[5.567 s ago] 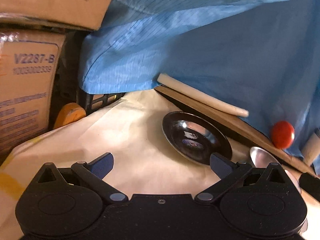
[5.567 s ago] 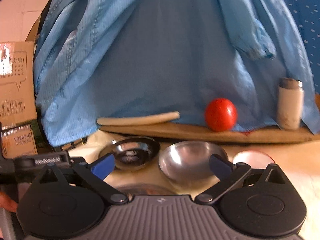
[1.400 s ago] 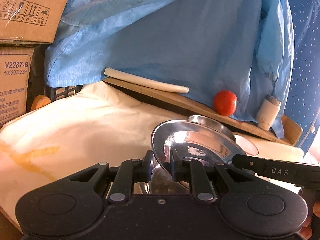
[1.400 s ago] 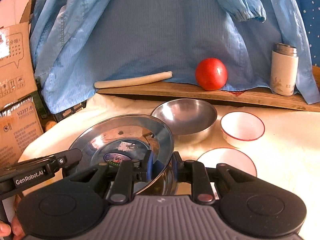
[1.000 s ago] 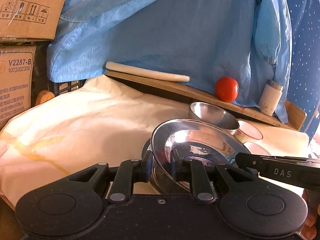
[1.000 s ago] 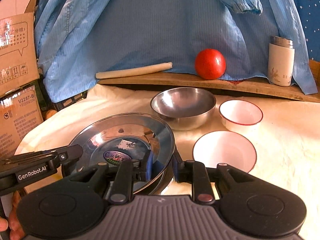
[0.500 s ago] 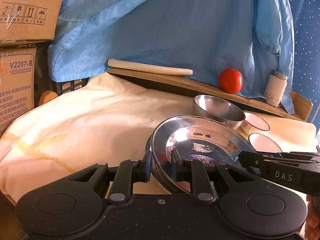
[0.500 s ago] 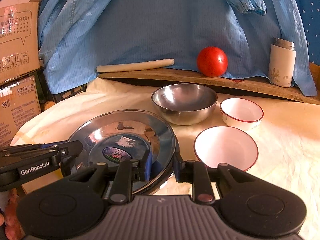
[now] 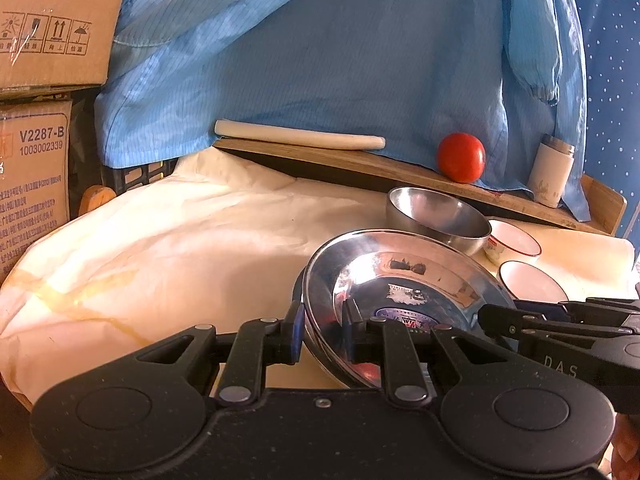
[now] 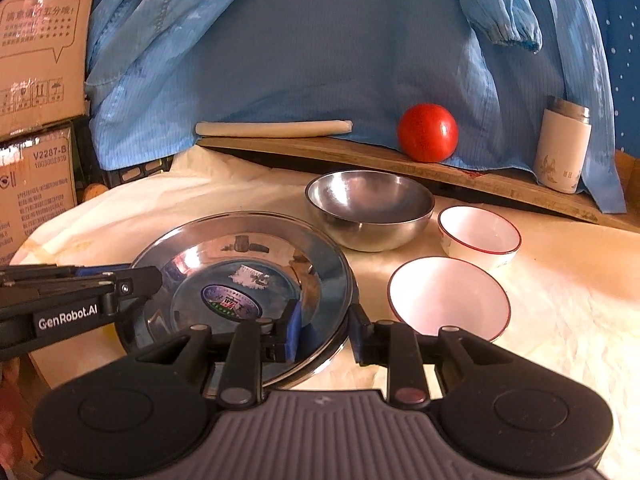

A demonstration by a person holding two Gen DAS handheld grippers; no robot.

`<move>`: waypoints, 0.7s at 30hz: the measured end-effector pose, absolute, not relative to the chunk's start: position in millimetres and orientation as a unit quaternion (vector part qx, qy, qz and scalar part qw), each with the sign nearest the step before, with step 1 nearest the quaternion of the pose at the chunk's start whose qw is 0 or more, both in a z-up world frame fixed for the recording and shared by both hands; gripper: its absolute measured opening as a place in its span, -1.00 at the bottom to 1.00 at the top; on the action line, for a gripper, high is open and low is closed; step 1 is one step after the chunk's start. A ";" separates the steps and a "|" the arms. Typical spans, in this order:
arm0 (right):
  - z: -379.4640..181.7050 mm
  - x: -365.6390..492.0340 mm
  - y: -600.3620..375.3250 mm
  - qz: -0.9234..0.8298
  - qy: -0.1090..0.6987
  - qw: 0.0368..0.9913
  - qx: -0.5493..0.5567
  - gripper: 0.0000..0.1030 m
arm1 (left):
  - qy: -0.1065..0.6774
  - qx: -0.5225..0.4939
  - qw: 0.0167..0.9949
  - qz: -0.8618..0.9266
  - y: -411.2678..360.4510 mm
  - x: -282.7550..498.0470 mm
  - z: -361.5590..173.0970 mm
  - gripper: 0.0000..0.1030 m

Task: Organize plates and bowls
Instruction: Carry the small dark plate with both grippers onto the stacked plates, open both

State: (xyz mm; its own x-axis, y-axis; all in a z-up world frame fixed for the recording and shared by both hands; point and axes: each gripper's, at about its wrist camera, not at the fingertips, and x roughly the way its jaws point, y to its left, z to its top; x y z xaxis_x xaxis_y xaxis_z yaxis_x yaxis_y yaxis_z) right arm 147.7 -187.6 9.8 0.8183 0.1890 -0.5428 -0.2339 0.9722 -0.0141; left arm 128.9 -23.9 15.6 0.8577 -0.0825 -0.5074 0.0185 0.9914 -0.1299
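Both grippers slope down toward one steel plate (image 10: pixel 240 276) from opposite sides. The left gripper (image 9: pixel 322 330) has its narrow jaws clamped on the plate's left rim, one pad under the lip, one inside. The right gripper (image 10: pixel 324 330) straddles the right rim; its jaws have just been opening, and a sliver of gap shows by the outer pad, so the rim sits between them without a firm pinch.

The plate is round, face up, nearly level — it sits low over the cream cloth (image 10: pixel 560 280), with what looks like a second steel rim just beneath it. A sticker marks its centre; nothing else is in it.

Behind the plate stands a steel bowl (image 10: pixel 370 208), empty. To the plate's right is a white red-rimmed bowl (image 10: pixel 448 300), empty, and a smaller one (image 10: pixel 480 236) beyond that. Farther back than the steel bowl, a wooden board (image 10: pixel 360 152) carries a tomato (image 10: pixel 427 133), a pale stick (image 10: pixel 274 128) and a flask (image 10: pixel 564 150).
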 end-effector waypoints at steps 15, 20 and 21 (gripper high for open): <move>5.3 141.3 -180.7 0.114 0.264 0.955 -0.068 -0.44 | 0.265 -0.056 0.962 -0.018 -24.3 128.2 11.1 -0.58; 4.7 139.8 -182.9 0.116 0.261 0.956 -0.062 -0.41 | 0.265 -0.064 0.962 -0.018 -24.2 128.5 9.4 -0.38; 4.8 139.5 -183.8 0.114 0.260 0.957 -0.060 -0.35 | 0.264 -0.070 0.962 -0.019 -23.2 128.6 9.7 -0.30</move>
State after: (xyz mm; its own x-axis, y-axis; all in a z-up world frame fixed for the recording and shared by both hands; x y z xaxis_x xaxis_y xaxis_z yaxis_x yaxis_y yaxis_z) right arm 139.5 -183.8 4.8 0.8393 0.1862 -0.5108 -0.2489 0.9669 -0.0565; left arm 128.6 -23.2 9.7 0.8601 -0.0733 -0.5048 -0.0003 0.9895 -0.1442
